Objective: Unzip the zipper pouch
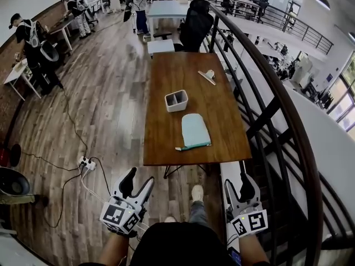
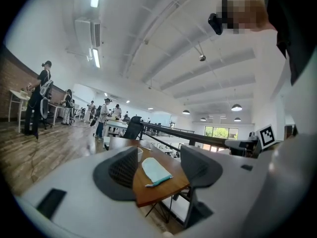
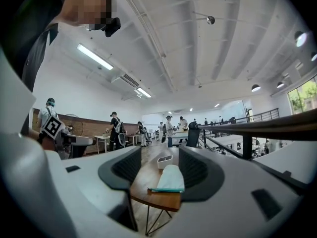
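A pale teal zipper pouch (image 1: 195, 129) lies flat near the front edge of the long wooden table (image 1: 166, 82), its darker zipper edge (image 1: 193, 147) facing me. Both grippers hang short of the table, apart from the pouch. My left gripper (image 1: 138, 182) is low at the left, jaws open and empty. My right gripper (image 1: 239, 186) is low at the right, also open with nothing in it. In the left gripper view the pouch (image 2: 154, 171) shows far off through the gap of the left gripper (image 2: 158, 168). The right gripper view frames the pouch (image 3: 171, 178) between the right gripper's (image 3: 156, 171) pads.
A white divided box (image 1: 176, 100) stands mid-table behind the pouch, and a small item (image 1: 208, 75) lies further back. A curved dark railing (image 1: 277, 93) runs along the right. A power strip with cables (image 1: 86, 163) lies on the floor at left. People stand at far desks.
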Tool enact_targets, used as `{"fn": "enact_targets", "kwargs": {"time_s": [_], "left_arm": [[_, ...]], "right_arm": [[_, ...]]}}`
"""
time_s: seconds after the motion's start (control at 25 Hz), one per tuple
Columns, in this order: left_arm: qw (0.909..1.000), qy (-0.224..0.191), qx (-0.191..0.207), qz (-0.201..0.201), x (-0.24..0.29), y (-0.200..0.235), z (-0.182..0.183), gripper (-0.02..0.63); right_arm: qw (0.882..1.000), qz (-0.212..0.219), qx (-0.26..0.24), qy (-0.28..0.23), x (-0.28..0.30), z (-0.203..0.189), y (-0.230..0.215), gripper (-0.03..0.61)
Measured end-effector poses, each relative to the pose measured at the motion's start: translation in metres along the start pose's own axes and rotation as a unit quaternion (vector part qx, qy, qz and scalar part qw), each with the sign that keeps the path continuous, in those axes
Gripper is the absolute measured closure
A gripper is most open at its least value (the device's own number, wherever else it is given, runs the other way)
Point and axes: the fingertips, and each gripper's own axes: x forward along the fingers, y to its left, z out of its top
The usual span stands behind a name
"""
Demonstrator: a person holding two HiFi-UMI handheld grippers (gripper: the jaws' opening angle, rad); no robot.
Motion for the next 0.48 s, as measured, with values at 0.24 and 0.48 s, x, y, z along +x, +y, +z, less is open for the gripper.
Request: {"fn": "enact_targets", "kwargs": {"time_s": [0.24, 0.48], "left_arm": [[0.9999, 0.004, 0.011, 0.007, 0.045, 0.000, -0.001, 0.337], [0.9996, 0.017, 0.018, 0.009, 0.101, -0.002, -0.002, 0.337]], "right_arm": [[1.000, 0.031, 0.000, 0.005, 0.048, -0.003, -0.032, 0.362], [0.998, 0.065, -0.011, -0.001, 0.104, 0.005, -0.067, 0.364]]}}
